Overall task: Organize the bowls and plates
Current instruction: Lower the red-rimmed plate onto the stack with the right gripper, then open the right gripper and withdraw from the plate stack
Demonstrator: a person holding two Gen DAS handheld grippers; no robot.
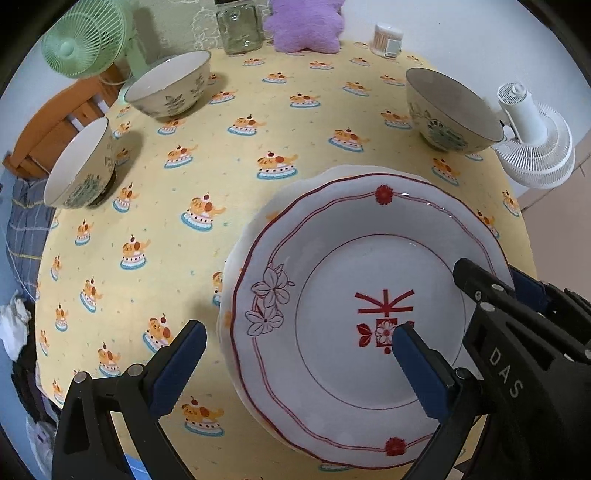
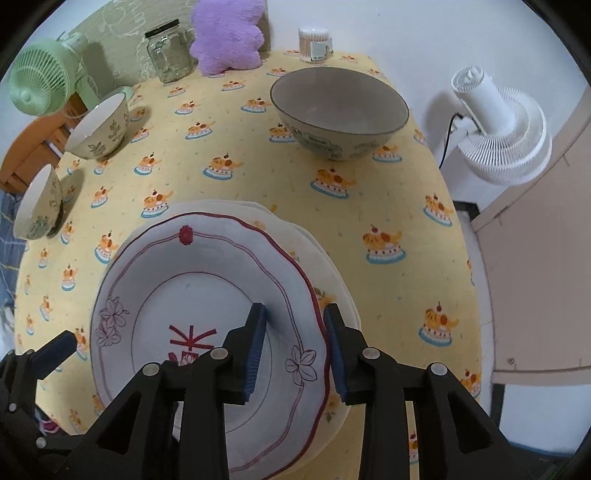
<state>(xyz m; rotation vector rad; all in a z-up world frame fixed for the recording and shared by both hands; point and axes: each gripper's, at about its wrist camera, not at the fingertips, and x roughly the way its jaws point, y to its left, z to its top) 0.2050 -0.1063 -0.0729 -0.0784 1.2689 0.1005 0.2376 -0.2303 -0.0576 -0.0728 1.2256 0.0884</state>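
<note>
A white plate with red rim lines lies on top of a plain cream plate on the yellow tablecloth; both also show in the right wrist view, red-rimmed plate over the cream plate. My right gripper has its jaws either side of the red-rimmed plate's right rim, with a gap still showing; it also shows in the left wrist view. My left gripper is open wide, one finger over the plate's middle. Three patterned bowls stand around: a large one and two smaller ones.
At the table's back stand a glass jar, a purple plush cushion and a cotton-swab tub. A green fan is at the left back, a white fan off the right edge. An orange chair stands left.
</note>
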